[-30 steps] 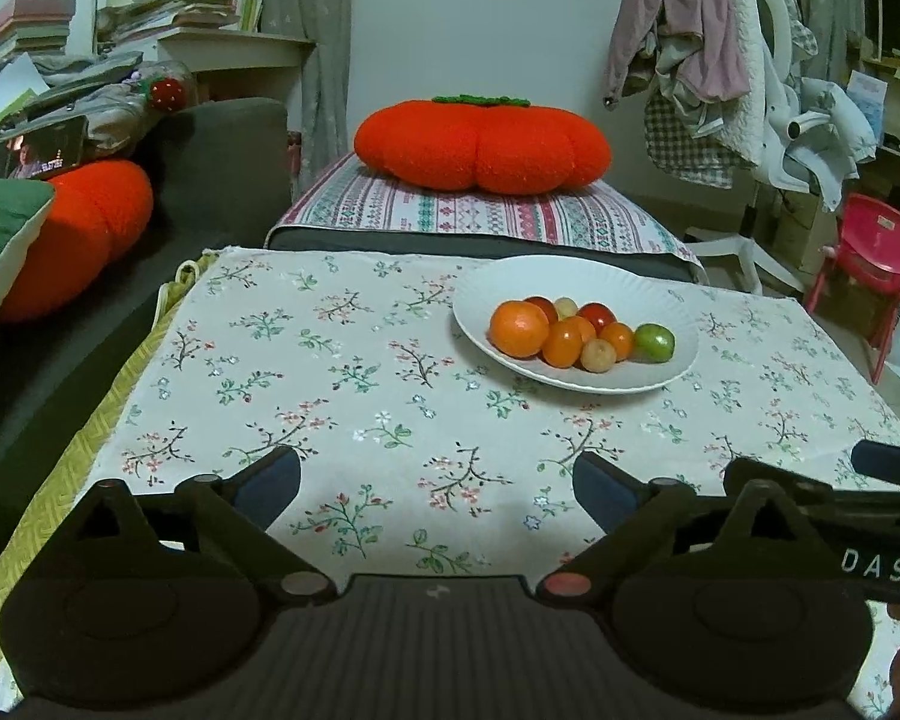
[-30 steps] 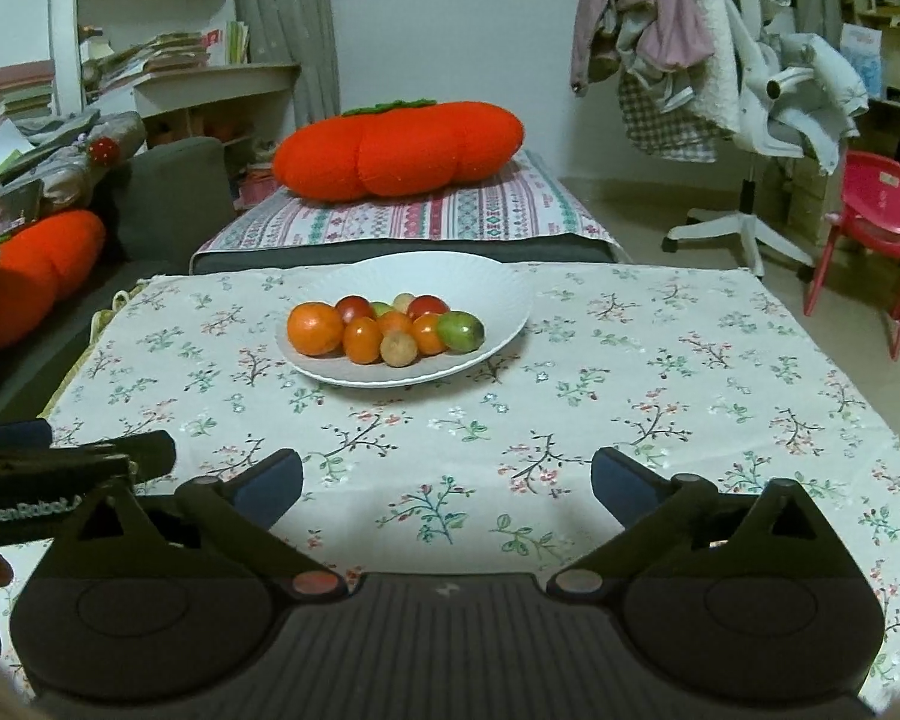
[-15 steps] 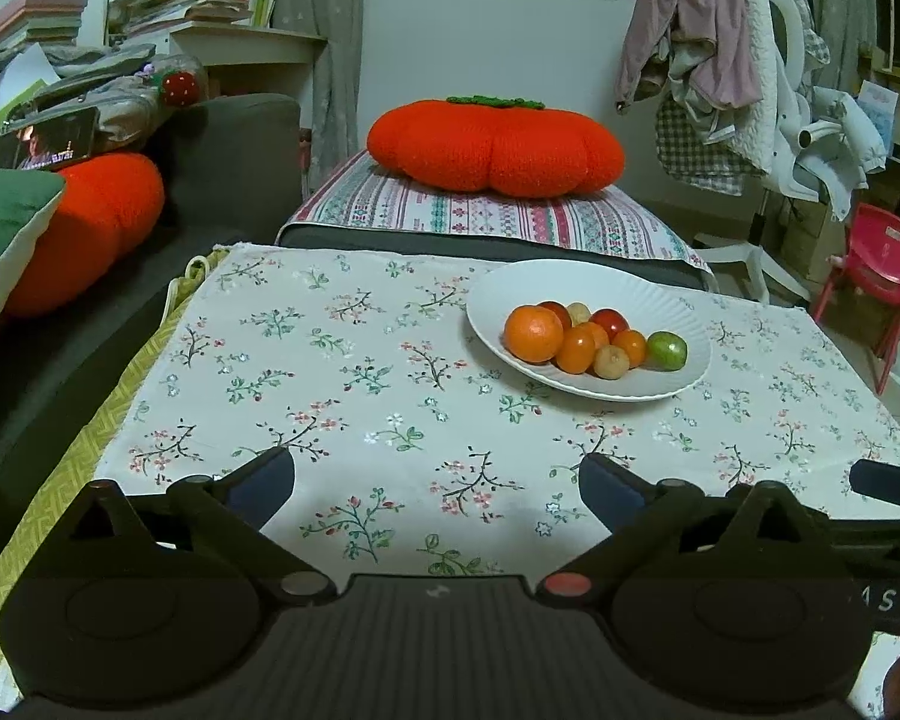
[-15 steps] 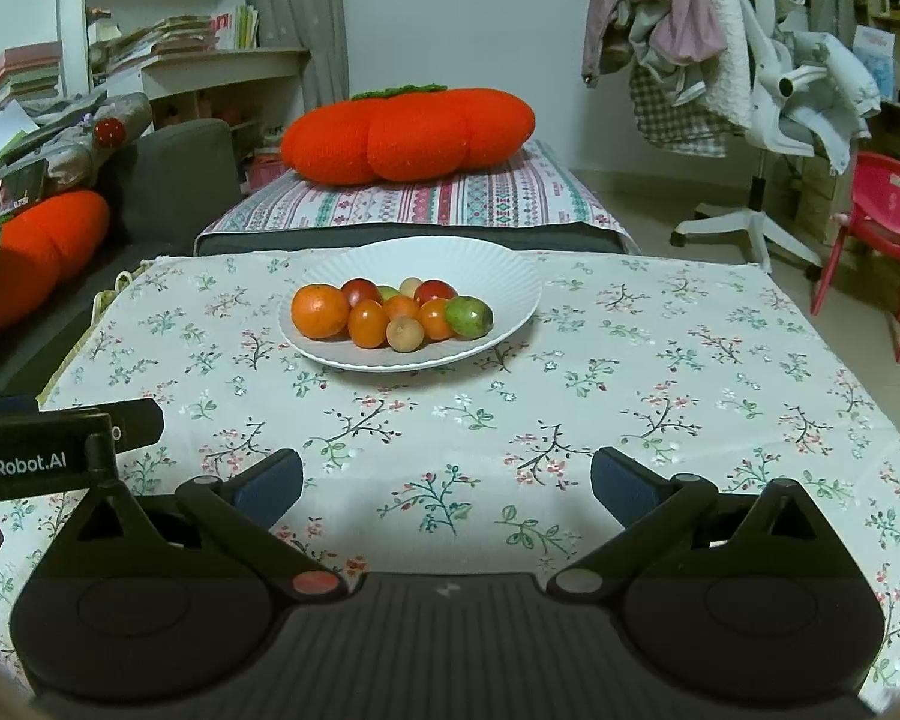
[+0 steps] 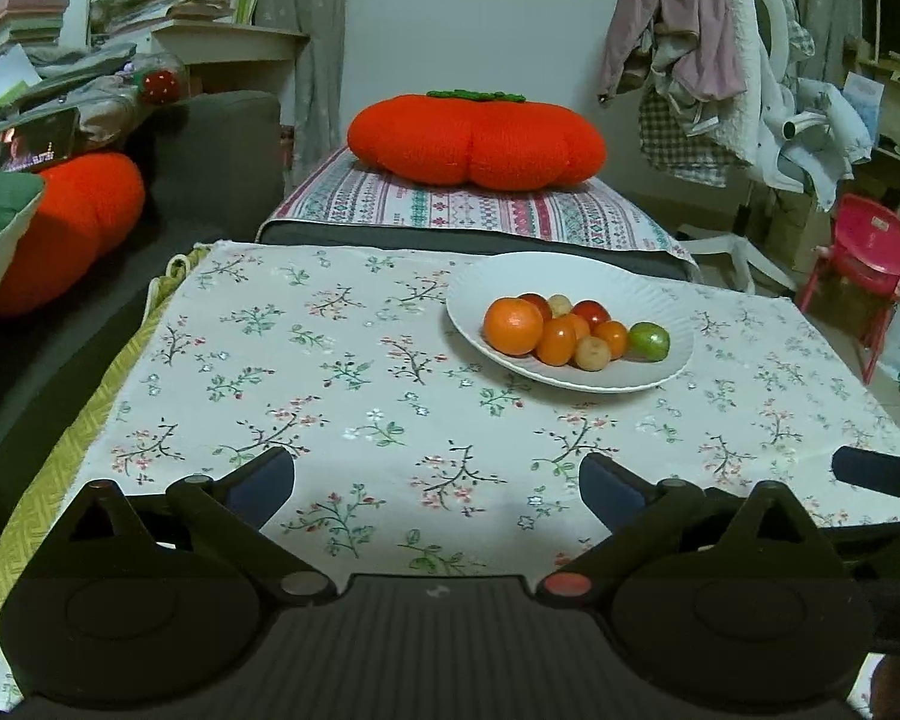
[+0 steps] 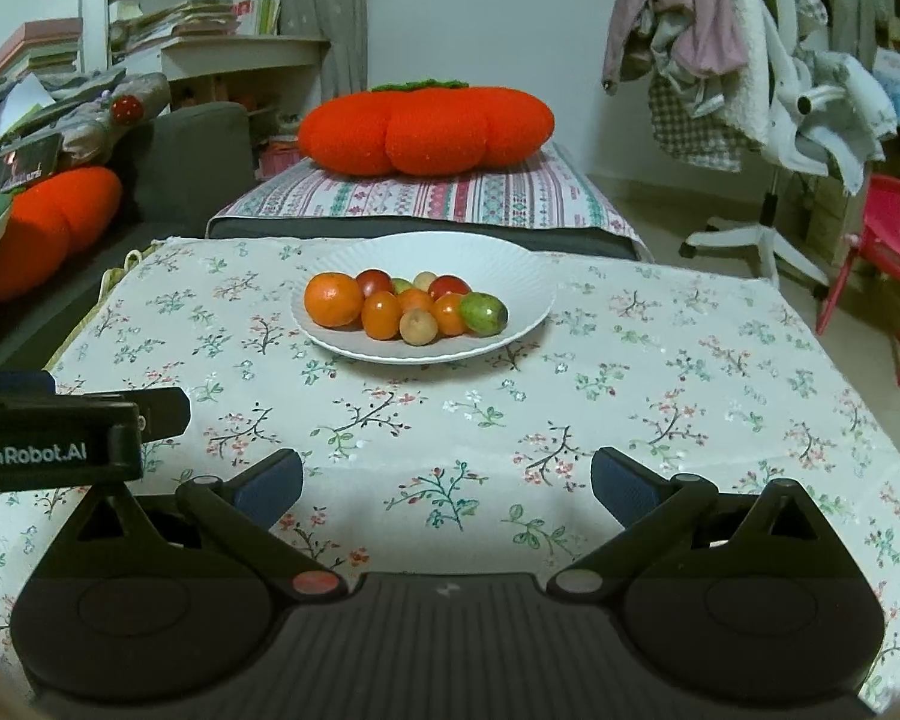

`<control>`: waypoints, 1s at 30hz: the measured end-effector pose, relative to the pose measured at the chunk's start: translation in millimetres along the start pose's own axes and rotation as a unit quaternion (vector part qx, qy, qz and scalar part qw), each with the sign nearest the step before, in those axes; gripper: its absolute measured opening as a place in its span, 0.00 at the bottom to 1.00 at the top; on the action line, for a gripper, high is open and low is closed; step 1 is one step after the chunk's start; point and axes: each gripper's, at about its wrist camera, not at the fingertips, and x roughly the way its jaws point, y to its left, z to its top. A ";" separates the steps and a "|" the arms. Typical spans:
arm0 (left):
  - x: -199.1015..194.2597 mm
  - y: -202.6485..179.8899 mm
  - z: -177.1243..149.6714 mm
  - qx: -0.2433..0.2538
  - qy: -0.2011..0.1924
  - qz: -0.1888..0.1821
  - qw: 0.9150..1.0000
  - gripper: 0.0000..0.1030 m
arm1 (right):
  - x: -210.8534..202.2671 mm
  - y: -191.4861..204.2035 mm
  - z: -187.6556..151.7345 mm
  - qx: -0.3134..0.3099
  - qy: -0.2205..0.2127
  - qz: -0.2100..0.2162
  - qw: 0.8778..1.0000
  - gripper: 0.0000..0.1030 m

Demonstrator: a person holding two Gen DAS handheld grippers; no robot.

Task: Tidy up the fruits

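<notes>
A white plate [image 5: 570, 285] [image 6: 498, 264] sits on the floral tablecloth and holds several small fruits: a large orange [image 5: 513, 325] [image 6: 333, 299], red and orange tomatoes [image 5: 556, 342] [image 6: 381, 315], a beige round fruit [image 5: 592, 353] [image 6: 418, 326] and a green fruit [image 5: 649, 341] [image 6: 483, 312]. My left gripper [image 5: 438, 480] is open and empty above the near cloth, with the plate ahead to its right. My right gripper [image 6: 447, 480] is open and empty, with the plate ahead slightly left.
The table [image 6: 660, 372] is covered by a floral cloth. Behind it is a bench with a big orange pumpkin cushion [image 5: 477, 138] [image 6: 426, 126]. A sofa with an orange cushion [image 5: 72, 222] is left; a red child's chair [image 6: 888, 228] and a clothes-laden chair stand right.
Both grippers have drifted slightly, so the plate sits a little higher and nearer in both views. The jaws stay open and the fruits have not moved.
</notes>
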 end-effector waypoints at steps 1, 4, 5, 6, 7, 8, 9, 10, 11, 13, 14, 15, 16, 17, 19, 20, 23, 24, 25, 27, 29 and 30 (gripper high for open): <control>0.0 0.8 0.4 -0.002 0.000 0.000 1.000 0.85 | 0.1 -0.5 0.1 0.000 0.000 0.000 1.000 1.00; -1.0 1.7 0.7 -0.006 -0.003 -0.001 1.000 0.85 | 0.6 -2.9 1.0 0.004 0.001 0.000 1.000 1.00; -1.0 1.3 0.8 -0.004 -0.003 -0.001 1.000 0.85 | 0.5 -3.5 1.2 0.006 0.000 0.000 1.000 1.00; -0.9 0.6 0.8 -0.003 -0.003 -0.001 1.000 0.85 | 0.5 -4.2 1.3 0.008 0.000 0.002 1.000 1.00; -0.8 0.2 0.7 -0.001 -0.003 0.000 1.000 0.85 | 1.0 -4.8 1.6 0.011 0.002 0.004 1.000 1.00; -0.6 0.1 0.7 -0.001 -0.003 0.000 1.000 0.85 | 1.4 -4.8 1.5 0.013 0.003 0.006 1.000 1.00; -0.5 0.1 0.8 -0.001 -0.003 0.000 1.000 0.85 | 1.8 -5.2 1.5 0.015 0.004 0.007 1.000 1.00; -0.5 0.1 0.7 -0.001 -0.003 0.000 1.000 0.85 | 1.9 -4.9 1.3 0.014 0.005 0.006 1.000 1.00; -0.4 0.0 0.7 0.000 -0.004 0.000 1.000 0.85 | 2.0 -4.6 1.3 0.013 0.004 0.005 1.000 1.00; 0.0 -0.3 0.7 0.001 -0.003 0.000 1.000 0.85 | 1.8 -3.6 1.0 0.012 0.004 0.005 1.000 1.00; 0.3 -0.4 0.6 0.001 -0.003 0.000 1.000 0.85 | 1.9 -3.6 1.0 0.011 0.004 0.006 1.000 1.00; 0.6 -0.5 0.6 0.002 -0.002 0.000 1.000 0.85 | 1.8 -3.0 1.0 0.010 0.004 0.006 1.000 1.00; 0.9 -0.5 0.6 0.002 -0.001 0.000 1.000 0.85 | 2.0 -3.2 0.8 0.009 0.004 0.006 1.000 1.00; 1.1 -0.4 0.7 0.002 -0.001 -0.001 1.000 0.85 | 1.9 -2.9 0.7 0.009 0.004 0.005 1.000 1.00; 0.9 -0.6 0.6 0.002 -0.001 -0.001 1.000 0.85 | 2.0 -2.9 0.7 0.009 0.004 0.006 1.000 1.00; 0.9 -0.6 0.5 0.002 -0.001 -0.001 1.000 0.85 | 2.0 -2.9 0.7 0.009 0.004 0.006 1.000 1.00; 0.7 -0.8 0.5 0.002 -0.001 -0.001 1.000 0.85 | 2.1 -3.0 0.7 0.009 0.004 0.005 1.000 1.00; 0.7 -0.8 0.5 0.002 -0.001 -0.001 1.000 0.85 | 2.0 -3.0 0.7 0.009 0.004 0.005 1.000 1.00; 0.9 -0.7 0.7 0.001 0.000 -0.002 1.000 0.85 | 2.0 -3.0 0.7 0.009 0.004 0.005 1.000 1.00; 1.6 -0.4 1.1 -0.001 0.002 -0.003 1.000 0.85 | 2.0 -3.1 0.8 0.009 0.004 0.006 1.000 1.00; 2.0 -0.2 1.3 -0.002 0.003 -0.004 1.000 0.85 | 2.0 -3.1 0.8 0.009 0.004 0.006 1.000 1.00; 1.9 -0.3 1.4 -0.002 0.003 -0.005 1.000 0.85 | 2.0 -3.1 0.8 0.009 0.004 0.006 1.000 1.00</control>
